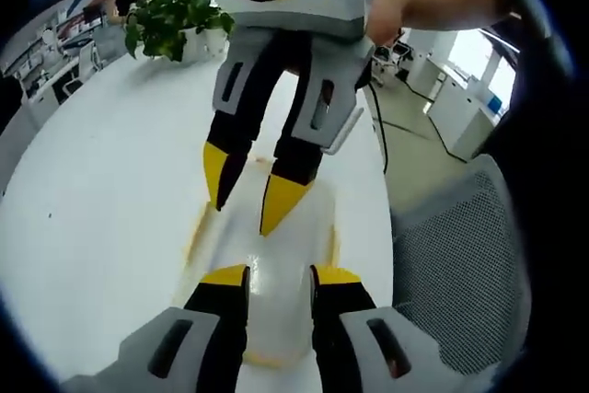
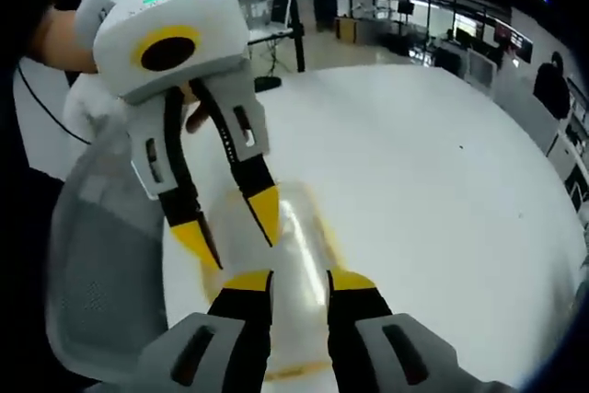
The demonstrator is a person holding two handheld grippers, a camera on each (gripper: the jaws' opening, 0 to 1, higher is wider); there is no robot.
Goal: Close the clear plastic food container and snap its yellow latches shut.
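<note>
Right there on the white table [image 1: 101,218], near its edge by the mesh-backed chair [image 1: 460,264], lies the clear plastic food container [image 1: 276,273], with both tools over it from opposite ends. It is a long, narrow box. In the left gripper view its long axis runs away from the camera, from between the left gripper [image 1: 279,275] tips at the bottom up toward the right gripper [image 1: 248,200], which comes down from the top of that view. In the right gripper view the container [image 2: 299,255] again runs lengthwise away from the camera, from the right gripper [image 2: 299,281] toward the left gripper [image 2: 230,227], tilting slightly to the left as it recedes.

The lid looks to be lying on the box, though the clear plastic is washed out against the table and I cannot tell if it is fully seated. Yellow latches [image 1: 196,232] show as faint yellow strips along the long sides and at the near end; whether they are snapped down I cannot tell.

Both tools have their jaws spread apart, yellow tips just above or at the lid; contact is not clear. Neither is pinching anything.

A potted plant [image 1: 175,20] stands at the far end of the table.
</note>
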